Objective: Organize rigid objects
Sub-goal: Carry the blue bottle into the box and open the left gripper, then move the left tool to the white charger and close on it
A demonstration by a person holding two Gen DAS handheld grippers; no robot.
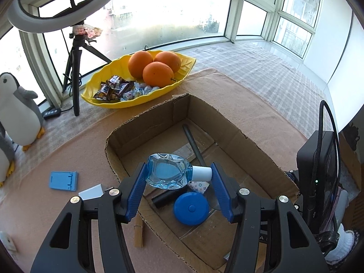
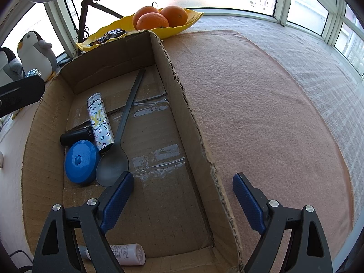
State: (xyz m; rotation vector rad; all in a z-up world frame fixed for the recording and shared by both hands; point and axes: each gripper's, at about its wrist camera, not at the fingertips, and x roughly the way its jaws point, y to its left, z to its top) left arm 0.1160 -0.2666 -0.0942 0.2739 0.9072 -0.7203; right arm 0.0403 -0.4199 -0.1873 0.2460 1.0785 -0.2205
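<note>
On the peach felt surface [image 1: 227, 95], outside the cardboard box [image 1: 257, 150], lie a blue plastic stand [image 1: 63, 180], a white card [image 1: 91, 192] and a wooden clothespin [image 1: 138, 234]. Beyond the box sits a yellow leaf-shaped dish [image 1: 109, 72] with three oranges [image 1: 157, 72] and wrapped sweets [image 1: 116, 88]; plush penguins [image 1: 18, 111] and a tripod [image 1: 76, 72] stand by the window.

The torn-edged box holds a dark long-handled spoon [image 2: 122, 132], a round blue case [image 2: 80, 161], a black cylinder [image 2: 75, 135], a patterned white lighter-like bar [image 2: 100, 122] and a white tube [image 2: 127, 253].

The left gripper [image 1: 178, 177] hangs over the box, its blue ribbed fingers [image 1: 136, 193] pinching a faceted clear-blue bottle [image 1: 168, 173], white cap sideways. The right gripper [image 2: 183, 195] has its fingers spread, empty, straddling the box's right wall.
</note>
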